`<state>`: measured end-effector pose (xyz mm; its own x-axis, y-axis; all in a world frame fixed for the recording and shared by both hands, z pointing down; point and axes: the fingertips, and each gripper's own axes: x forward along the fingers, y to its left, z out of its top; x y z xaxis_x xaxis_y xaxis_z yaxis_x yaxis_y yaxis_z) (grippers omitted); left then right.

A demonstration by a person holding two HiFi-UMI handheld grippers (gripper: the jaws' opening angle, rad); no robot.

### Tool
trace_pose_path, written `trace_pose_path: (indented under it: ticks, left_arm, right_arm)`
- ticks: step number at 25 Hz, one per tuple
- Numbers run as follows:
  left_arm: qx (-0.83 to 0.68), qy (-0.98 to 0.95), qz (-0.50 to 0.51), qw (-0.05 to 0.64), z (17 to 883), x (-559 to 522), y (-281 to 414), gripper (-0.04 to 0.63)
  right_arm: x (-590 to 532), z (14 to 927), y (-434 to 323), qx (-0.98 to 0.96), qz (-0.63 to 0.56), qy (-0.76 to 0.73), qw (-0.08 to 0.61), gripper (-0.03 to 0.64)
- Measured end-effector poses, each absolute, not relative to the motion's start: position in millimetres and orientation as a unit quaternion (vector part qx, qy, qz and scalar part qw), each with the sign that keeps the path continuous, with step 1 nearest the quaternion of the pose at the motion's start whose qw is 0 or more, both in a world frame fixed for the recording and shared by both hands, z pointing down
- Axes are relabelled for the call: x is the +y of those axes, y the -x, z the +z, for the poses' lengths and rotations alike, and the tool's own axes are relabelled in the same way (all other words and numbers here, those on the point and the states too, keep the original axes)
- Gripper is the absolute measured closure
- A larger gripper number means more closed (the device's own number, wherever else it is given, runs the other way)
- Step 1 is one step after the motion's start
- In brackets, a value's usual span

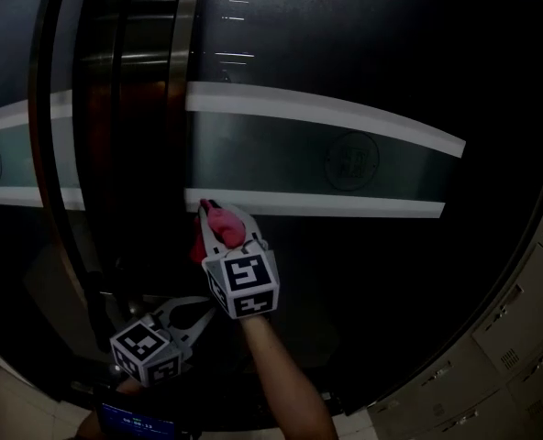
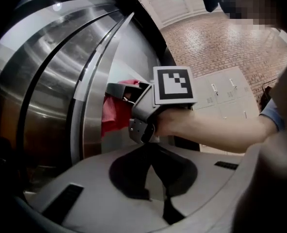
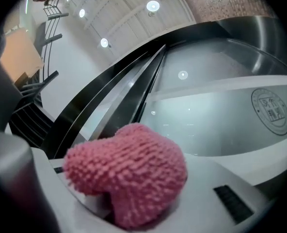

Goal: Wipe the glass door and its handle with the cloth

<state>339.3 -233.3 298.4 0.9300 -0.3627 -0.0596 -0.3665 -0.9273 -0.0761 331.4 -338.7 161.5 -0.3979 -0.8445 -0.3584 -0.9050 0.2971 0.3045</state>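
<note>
The dark glass door (image 1: 363, 81) fills the head view, crossed by a frosted band (image 1: 345, 159). Its vertical steel handle (image 1: 182, 108) stands left of centre. My right gripper (image 1: 215, 213) is shut on a pink cloth (image 1: 222, 226) and holds it against the glass just right of the handle, at the band's lower edge. In the right gripper view the cloth (image 3: 129, 174) bulges out over the jaws and hides the fingertips. My left gripper (image 1: 207, 310) hangs lower and to the left, shut on nothing. The left gripper view shows the handle (image 2: 87, 120), the cloth (image 2: 113, 113) and the right gripper (image 2: 119, 89).
A round emblem (image 1: 351, 161) is printed on the frosted band. Grey lockers (image 1: 519, 328) stand at the right. The door frame and a second steel post (image 1: 56, 154) are to the left. A forearm (image 1: 285, 383) reaches up from the bottom.
</note>
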Motion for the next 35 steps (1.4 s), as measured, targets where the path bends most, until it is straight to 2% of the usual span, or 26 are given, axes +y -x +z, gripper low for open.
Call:
trace_pose_path:
  ticks: [8, 22, 29, 35]
  left_arm:
    - [0.213, 0.976, 0.007, 0.047, 313.0, -247.2, -400.2, 0.586]
    - [0.212, 0.976, 0.019, 0.040, 314.2, -222.1, -589.6, 0.586]
    - [0.246, 0.969, 0.004, 0.035, 324.0, -229.1, -603.0, 0.586]
    - [0.273, 0.961, 0.006, 0.041, 321.2, -235.5, -594.1, 0.586]
  right_arm:
    - [-328.9, 150.4, -413.5, 0.797, 0.259, 0.538, 0.090, 0.566]
    - [-264.8, 165.5, -717.4, 0.728, 0.241, 0.638, 0.070, 0.566]
    - [-248.6, 173.2, -823.0, 0.689, 0.238, 0.681, 0.063, 0.566]
    - [-253.3, 177.0, -839.6, 0.681, 0.242, 0.687, 0.071, 0.566]
